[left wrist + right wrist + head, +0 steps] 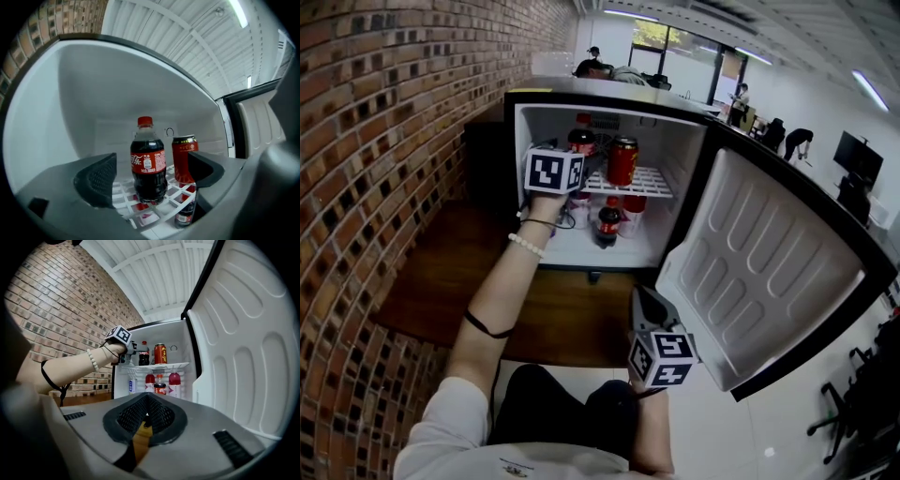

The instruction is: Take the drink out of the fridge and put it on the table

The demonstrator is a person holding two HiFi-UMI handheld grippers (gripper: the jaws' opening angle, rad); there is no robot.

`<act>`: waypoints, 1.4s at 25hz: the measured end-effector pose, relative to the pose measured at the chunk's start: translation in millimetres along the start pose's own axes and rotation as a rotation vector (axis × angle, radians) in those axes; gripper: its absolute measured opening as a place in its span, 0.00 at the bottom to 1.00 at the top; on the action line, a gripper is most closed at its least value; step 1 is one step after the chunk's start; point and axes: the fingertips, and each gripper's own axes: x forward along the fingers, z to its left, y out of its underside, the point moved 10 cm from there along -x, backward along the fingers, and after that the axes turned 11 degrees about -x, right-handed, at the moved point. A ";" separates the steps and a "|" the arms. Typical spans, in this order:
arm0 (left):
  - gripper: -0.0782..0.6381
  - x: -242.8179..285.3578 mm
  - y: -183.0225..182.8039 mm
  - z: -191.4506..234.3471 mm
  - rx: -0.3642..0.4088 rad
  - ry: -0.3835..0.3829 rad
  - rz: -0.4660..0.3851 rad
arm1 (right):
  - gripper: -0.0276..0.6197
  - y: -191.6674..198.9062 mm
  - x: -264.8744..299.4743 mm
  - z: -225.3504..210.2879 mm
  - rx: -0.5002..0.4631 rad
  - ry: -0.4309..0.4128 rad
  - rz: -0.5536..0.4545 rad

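A small cola bottle (pixel 147 161) with a red cap stands upright on the white wire shelf (pixel 165 202) in the upper part of the open mini fridge (pixel 546 111). A red can (pixel 183 157) stands just to its right. My left gripper (pixel 150 176) is open at the shelf's front. Its pads flank the bottle with a gap on each side, and nothing is held. The head view shows the same gripper (pixel 584 157) reaching into the fridge beside the bottle (pixel 581 139) and can (pixel 622 161). My right gripper (pixel 146 399) is shut and empty, held low in front of the fridge.
The fridge door (pixel 769 272) hangs open to the right. More bottles (pixel 608 225) stand on the fridge floor under the shelf. A brick wall (pixel 375 141) runs along the left. The fridge sits on a dark wooden platform (pixel 441 281). People (pixel 595 61) are in the far background.
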 end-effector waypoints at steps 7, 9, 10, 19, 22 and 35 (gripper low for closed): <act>0.78 24.2 -3.7 12.0 -0.014 -0.010 0.033 | 0.06 1.5 -0.4 -3.4 -0.001 0.003 0.003; 0.77 27.3 -4.3 12.5 -0.010 -0.011 0.036 | 0.06 1.6 0.2 -4.0 0.000 0.002 0.004; 0.77 29.0 -4.7 12.8 -0.009 -0.012 0.037 | 0.06 1.7 0.3 -4.4 0.000 0.003 0.004; 0.65 36.0 -9.5 12.2 0.001 0.022 0.044 | 0.06 2.7 -0.1 -4.9 0.001 0.007 0.009; 0.56 35.9 -11.0 10.7 0.012 0.030 0.044 | 0.06 2.1 -0.6 -4.7 -0.002 0.006 0.004; 0.53 21.0 -16.5 6.8 -0.015 0.073 0.026 | 0.06 -0.4 -2.4 -0.1 -0.011 0.004 -0.001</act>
